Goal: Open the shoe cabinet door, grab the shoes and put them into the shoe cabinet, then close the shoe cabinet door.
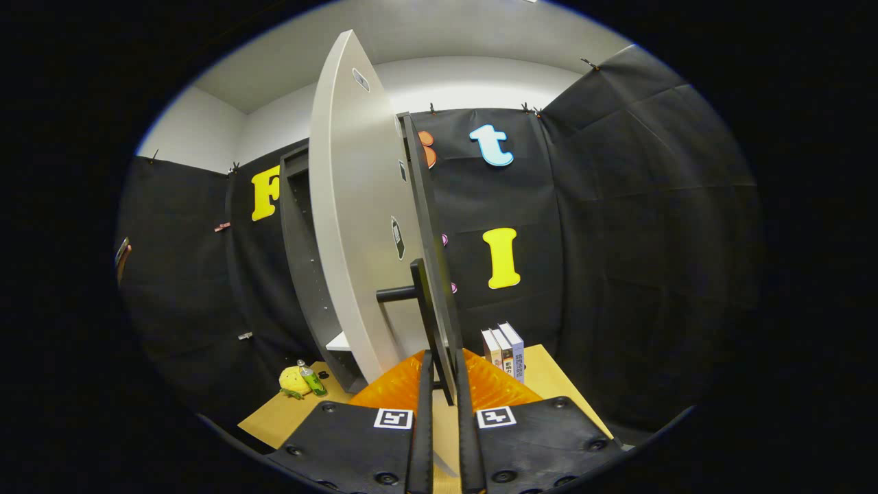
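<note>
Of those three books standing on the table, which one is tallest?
The rightmost book, with the bluish spine: its top rises above its two neighbours. The gripper is closed on the door handle.

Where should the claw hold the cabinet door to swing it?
Probably by the black handle. It is an upright bar standing off the cabinet door on a short post, near the door's free edge. Come at it edge-on, one finger each side. The claw already sits so, its fingers nearly closed around the bar's lower end; whether both press on it cannot be told.

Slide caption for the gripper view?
Gripper fingers clamp the open cabinet door's edge by its handle.
</note>
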Available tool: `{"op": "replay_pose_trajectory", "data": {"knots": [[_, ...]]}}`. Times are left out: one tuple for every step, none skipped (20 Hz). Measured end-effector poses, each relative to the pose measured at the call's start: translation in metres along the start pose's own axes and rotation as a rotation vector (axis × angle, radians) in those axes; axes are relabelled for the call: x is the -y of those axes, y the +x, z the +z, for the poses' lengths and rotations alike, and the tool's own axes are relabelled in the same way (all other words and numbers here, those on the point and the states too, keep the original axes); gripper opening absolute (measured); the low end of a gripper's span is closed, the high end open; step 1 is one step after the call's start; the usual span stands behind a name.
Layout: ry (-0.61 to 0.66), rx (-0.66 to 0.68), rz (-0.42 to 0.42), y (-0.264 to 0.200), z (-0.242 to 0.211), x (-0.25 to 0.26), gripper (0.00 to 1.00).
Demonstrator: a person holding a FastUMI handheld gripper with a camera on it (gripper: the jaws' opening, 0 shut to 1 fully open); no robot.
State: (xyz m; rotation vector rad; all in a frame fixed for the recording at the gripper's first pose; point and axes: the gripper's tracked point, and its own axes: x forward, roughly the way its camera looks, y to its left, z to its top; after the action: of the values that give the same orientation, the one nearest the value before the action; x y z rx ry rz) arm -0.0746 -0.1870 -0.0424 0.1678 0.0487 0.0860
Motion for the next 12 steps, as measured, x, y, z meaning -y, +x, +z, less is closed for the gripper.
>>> {"op": "replay_pose_trajectory", "data": {"knots": [[-0.016,0.007,-0.028,-0.008,0.002,0.003,0.21],[-0.018,0.02,-0.037,-0.017,0.005,0.001,0.22],[-0.012,0.036,-0.05,-0.027,0.01,0.001,0.24],[-0.007,0.047,-0.066,-0.035,0.011,0.0,0.35],[-0.006,0.053,-0.072,-0.044,0.013,-0.004,0.4],[-0.009,0.054,-0.07,-0.053,0.011,-0.01,0.55],[-0.021,0.053,-0.072,-0.059,0.01,-0.018,0.7],[-0.024,0.056,-0.064,-0.066,0.011,-0.025,0.85],[-0.027,0.059,-0.062,-0.067,0.011,-0.034,0.99],[-0.02,0.054,-0.054,-0.072,0.008,-0.044,0.96],[-0.021,0.042,-0.034,-0.074,0.003,-0.06,0.97],[-0.023,0.028,-0.023,-0.074,-0.004,-0.07,0.97]]}}
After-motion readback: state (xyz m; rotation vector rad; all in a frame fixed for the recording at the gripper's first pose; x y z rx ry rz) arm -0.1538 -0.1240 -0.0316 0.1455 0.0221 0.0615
